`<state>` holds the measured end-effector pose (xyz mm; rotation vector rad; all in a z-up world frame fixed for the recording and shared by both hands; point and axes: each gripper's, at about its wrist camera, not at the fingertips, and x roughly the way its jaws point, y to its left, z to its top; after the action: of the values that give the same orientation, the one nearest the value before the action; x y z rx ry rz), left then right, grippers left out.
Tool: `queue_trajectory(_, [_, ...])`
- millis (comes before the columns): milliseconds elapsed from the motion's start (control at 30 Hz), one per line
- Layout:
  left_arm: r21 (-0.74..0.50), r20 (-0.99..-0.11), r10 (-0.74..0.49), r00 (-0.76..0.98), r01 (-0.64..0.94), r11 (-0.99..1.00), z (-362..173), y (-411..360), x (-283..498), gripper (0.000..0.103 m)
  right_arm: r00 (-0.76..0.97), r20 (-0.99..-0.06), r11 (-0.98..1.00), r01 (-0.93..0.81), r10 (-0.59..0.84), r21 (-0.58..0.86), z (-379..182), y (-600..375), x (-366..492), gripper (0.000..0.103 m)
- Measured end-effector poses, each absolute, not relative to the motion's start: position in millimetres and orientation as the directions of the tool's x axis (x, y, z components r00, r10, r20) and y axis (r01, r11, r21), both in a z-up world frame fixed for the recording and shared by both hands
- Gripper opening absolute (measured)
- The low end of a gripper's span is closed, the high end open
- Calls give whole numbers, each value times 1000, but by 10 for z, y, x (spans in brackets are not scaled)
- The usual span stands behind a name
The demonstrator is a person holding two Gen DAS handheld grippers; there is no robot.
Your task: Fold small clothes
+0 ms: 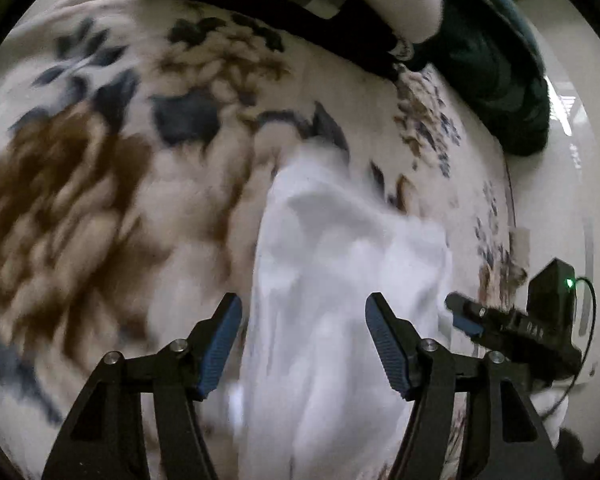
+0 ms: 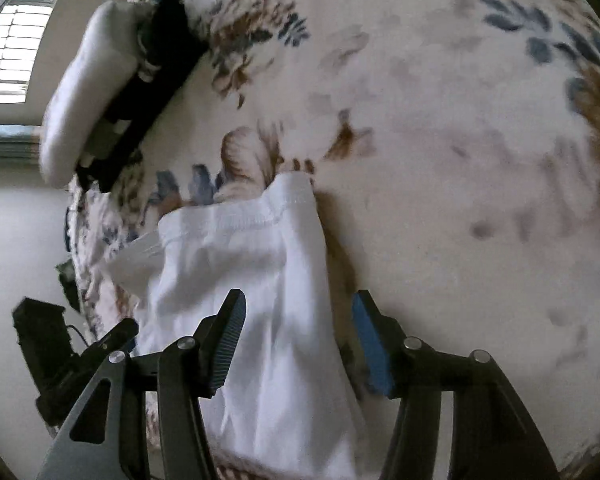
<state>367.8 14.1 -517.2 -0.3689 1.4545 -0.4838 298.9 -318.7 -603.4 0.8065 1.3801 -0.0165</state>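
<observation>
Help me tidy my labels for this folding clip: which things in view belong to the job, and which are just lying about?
Job:
white garment
left gripper, jaws open
right gripper, jaws open

Lying about:
floral blanket, which the garment lies on
white pillow
dark green cloth
black item under the pillow

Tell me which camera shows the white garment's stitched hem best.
The right wrist view. There the white garment is sharp and its stitched hem runs clearly along the far edge. The left wrist view shows the same garment only as a motion-blurred white mass; no hem can be made out.
</observation>
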Motion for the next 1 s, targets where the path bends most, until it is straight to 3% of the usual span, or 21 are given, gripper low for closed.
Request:
queue_trajectory(233, [-543,-838,-546,9,94,834,-5317,36,4026,59,253,-872,714,501,420,489,-6102,-3196,3401,55])
queue_trajectory(267, [-557,-827,-561,17,97,824,-5301,31,4011,35,263,-864,703,503,430,502,-6094,-3202,3387,37])
queue_trajectory(300, [-546,-832,-553,40,113,830,-5273,57,3991,4,263,-859,696,506,438,510,-6095,-3196,3373,9])
queue_trajectory(367, [-539,-833,-550,66,133,832,-5218,125,4017,4,270,-875,711,511,402,484,-6068,-3193,3329,3])
queue_trajectory(500, [-516,-851,-521,72,72,853,-5344,272,4114,5,306,-878,713,515,367,477,-6058,-3244,3352,2])
queue_trajectory(633, [-523,-852,-523,32,-12,852,-5387,343,4072,15,241,-868,692,528,433,492,-6167,-3229,3466,3])
queue_trajectory(667, [-534,-845,-533,39,-32,845,-5335,399,4029,18,234,-864,684,534,446,498,-6136,-3268,3433,7])
queue_trajectory(767, [-597,-802,-593,67,-79,798,-5105,651,3674,21,229,-854,671,538,467,511,-5946,-3412,3109,45])
queue_trajectory(900, [-605,-796,-603,54,-118,788,-5002,856,3129,50,182,-827,650,538,533,537,-5917,-3413,2514,47])
queue_trajectory(1000, [-597,-801,-599,14,-106,795,-5072,849,2812,50,158,-784,603,554,601,574,-6044,-3294,2180,47])
